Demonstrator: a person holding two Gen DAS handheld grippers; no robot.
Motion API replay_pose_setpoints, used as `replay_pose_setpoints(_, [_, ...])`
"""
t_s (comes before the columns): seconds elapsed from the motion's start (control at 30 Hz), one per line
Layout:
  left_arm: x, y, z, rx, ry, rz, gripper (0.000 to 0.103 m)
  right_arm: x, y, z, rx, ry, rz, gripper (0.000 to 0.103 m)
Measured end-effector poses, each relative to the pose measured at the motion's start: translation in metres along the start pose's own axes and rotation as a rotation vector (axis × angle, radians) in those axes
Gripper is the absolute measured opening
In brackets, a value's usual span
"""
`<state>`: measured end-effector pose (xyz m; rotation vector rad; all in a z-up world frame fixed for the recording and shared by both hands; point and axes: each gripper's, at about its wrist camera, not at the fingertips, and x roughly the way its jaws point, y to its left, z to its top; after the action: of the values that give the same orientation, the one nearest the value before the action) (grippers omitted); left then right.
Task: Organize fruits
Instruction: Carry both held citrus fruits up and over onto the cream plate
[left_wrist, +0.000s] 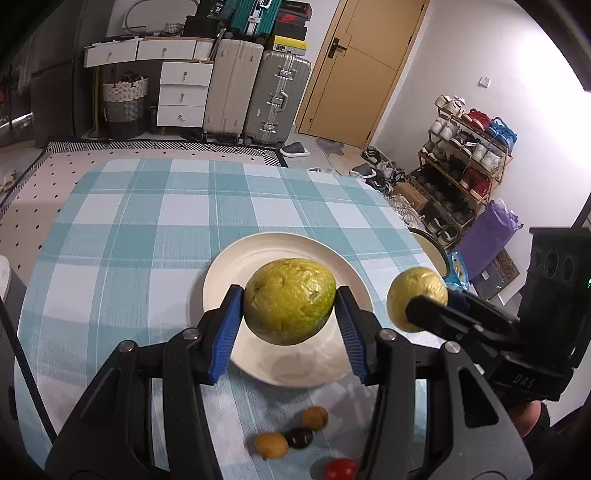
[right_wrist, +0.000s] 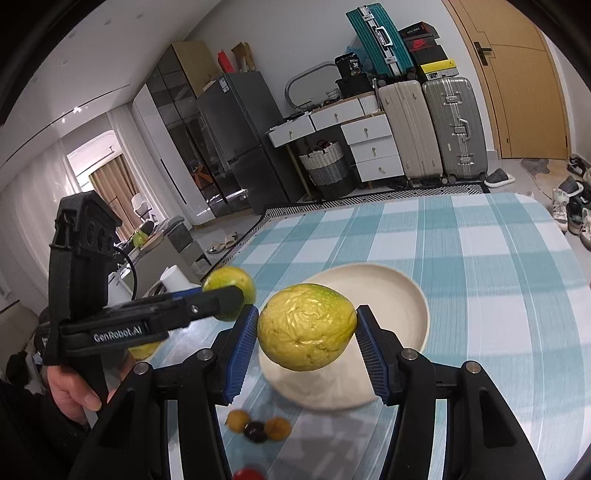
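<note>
Left wrist view: nearest the lens, the left gripper (left_wrist: 289, 306) w/ blue pads, clenched on a big yellow-green guava (left_wrist: 289, 301), held up above the white plate (left_wrist: 229, 273). The plate sits on a blue-and-white checked tablecloth (left_wrist: 147, 229) and has nothing lying on it. Below the fingers, on the cloth: two small brownish-yellow fruits (left_wrist: 271, 445), a dark round one (left_wrist: 300, 438) touching them, and a red cherry tomato (left_wrist: 340, 468) nearer the bottom edge. To the right, the right gripper (left_wrist: 424, 306) comes in from the side, gripping a second guava (left_wrist: 410, 295) just beside the plate rim, also off the table. Bkgd: suitcases (left_wrist: 258, 96), a wooden door (left_wrist: 362, 66), a shoe rack (left_wrist: 465, 158).

Right wrist view: closest again are blue-padded fingers, the right gripper (right_wrist: 307, 328) clamped on its guava (right_wrist: 307, 326), hanging over the near-left part of the plate (right_wrist: 399, 291). Left of it, the left gripper (right_wrist: 236, 295), marked GenRobot.AI, grasps the other guava (right_wrist: 231, 282); a hand (right_wrist: 70, 387) holds its handle. The small fruit cluster (right_wrist: 258, 428) lies on the cloth below, w/ the red tomato (right_wrist: 248, 473) at the bottom edge. A fridge (right_wrist: 240, 140) stands behind.
</note>
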<state>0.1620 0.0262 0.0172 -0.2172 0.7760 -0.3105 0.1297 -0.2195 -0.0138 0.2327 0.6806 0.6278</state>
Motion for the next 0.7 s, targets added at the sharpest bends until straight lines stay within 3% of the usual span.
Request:
replay_pose_setpoints(0.33, [0.057,0.016,0.027,-0.025,0.053,-0.006,0.048,0.038,-0.023,0.027,0.013,0.032,-0.003,0.055])
replay_pose_setpoints(0.7, [0.116,0.037,0.039,-0.082,0.125,-0.029,0.048,0.087,-0.053,0.032,0.058,0.112,-0.046,0.055])
